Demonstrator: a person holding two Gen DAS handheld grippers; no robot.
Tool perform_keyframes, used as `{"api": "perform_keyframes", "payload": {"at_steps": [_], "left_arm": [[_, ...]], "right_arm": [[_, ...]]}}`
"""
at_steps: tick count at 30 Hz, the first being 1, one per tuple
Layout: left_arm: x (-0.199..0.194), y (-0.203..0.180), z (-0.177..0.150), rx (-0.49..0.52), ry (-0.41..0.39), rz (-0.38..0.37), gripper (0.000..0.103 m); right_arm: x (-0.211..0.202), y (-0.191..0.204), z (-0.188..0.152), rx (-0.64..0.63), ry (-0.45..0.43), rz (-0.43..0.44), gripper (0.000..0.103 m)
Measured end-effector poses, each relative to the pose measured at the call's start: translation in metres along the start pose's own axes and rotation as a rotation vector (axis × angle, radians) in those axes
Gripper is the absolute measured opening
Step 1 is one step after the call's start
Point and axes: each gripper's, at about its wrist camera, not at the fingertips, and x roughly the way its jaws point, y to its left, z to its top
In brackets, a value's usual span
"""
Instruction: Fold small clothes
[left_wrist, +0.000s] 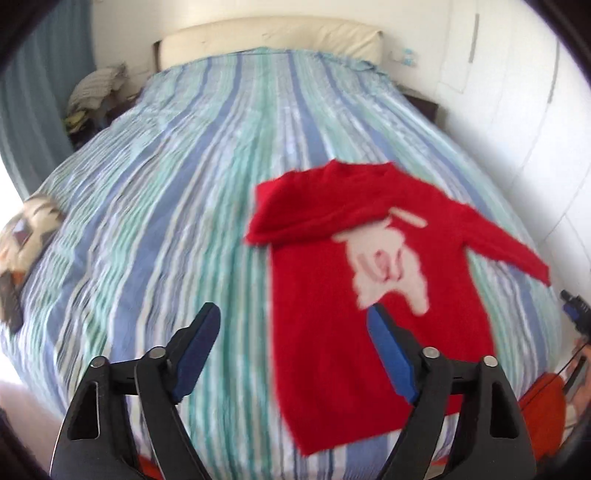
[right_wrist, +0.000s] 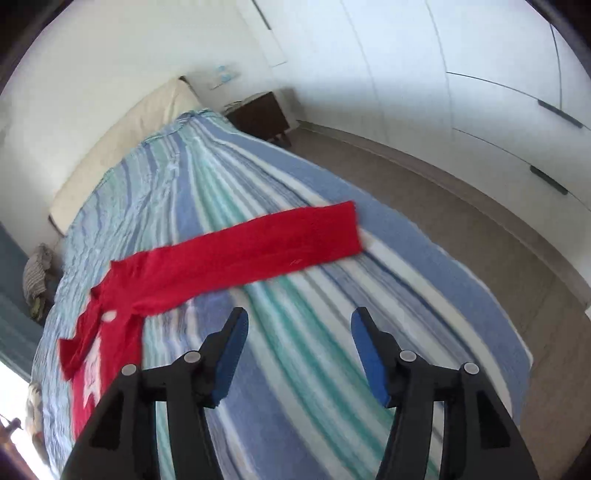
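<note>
left wrist view: the red sweater (left_wrist: 369, 288) lies flat on the striped bedspread (left_wrist: 166, 206), toward three o'clock. one sleeve is already folded across the chest, so the first fold looks done. the left gripper (left_wrist: 291, 332) hangs above with its jaws spread, empty.

right wrist view: the other sleeve (right_wrist: 258, 247), soft fuzzy knit, stretches toward one o'clock. the right gripper (right_wrist: 299, 339) is spread and empty; next it probably pinches that cuff and folds inward.

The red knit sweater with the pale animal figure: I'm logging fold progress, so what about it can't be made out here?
- Red knit sweater, left wrist view: the pale figure is motion-blurred; the right finger covers part of the body.
- Right wrist view: the left finger hides its lower body; only the outstretched sleeve is clear.
</note>
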Motion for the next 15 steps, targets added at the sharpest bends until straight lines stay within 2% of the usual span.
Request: {"api": "perform_keyframes", "payload": {"at_steps": [2,3,5,7,10,12,14,15], "left_arm": [[0.034,-0.015,0.043,0.054,0.027,-0.092,0.086],[0.058,-0.023,0.063,0.077,0.068,-0.117,0.086],[0.114,-0.039,0.097,0.092,0.202,-0.158,0.086],[0.163,-0.052,0.119,0.082,0.298,-0.14,0.084],[0.219,-0.06,0.135,0.049,0.364,-0.097,0.077],[0.251,-0.063,0.141,0.018,0.407,-0.1,0.061],[0.277,-0.064,0.144,-0.011,0.44,-0.103,0.052],[0.288,-0.065,0.145,-0.026,0.449,-0.095,0.052]], "right_arm": [[-0.011,0.014,-0.023,-0.031,0.011,0.067,0.062],[-0.013,0.025,-0.035,-0.051,0.02,0.092,0.062],[-0.018,0.042,-0.056,-0.089,0.036,0.134,0.062],[-0.029,0.053,-0.071,-0.119,0.025,0.162,0.062],[-0.037,0.062,-0.083,-0.152,0.008,0.172,0.064],[-0.03,0.062,-0.084,-0.147,0.036,0.164,0.064],[-0.019,0.056,-0.082,-0.113,0.072,0.166,0.064],[-0.015,0.054,-0.081,-0.1,0.085,0.161,0.064]]}}
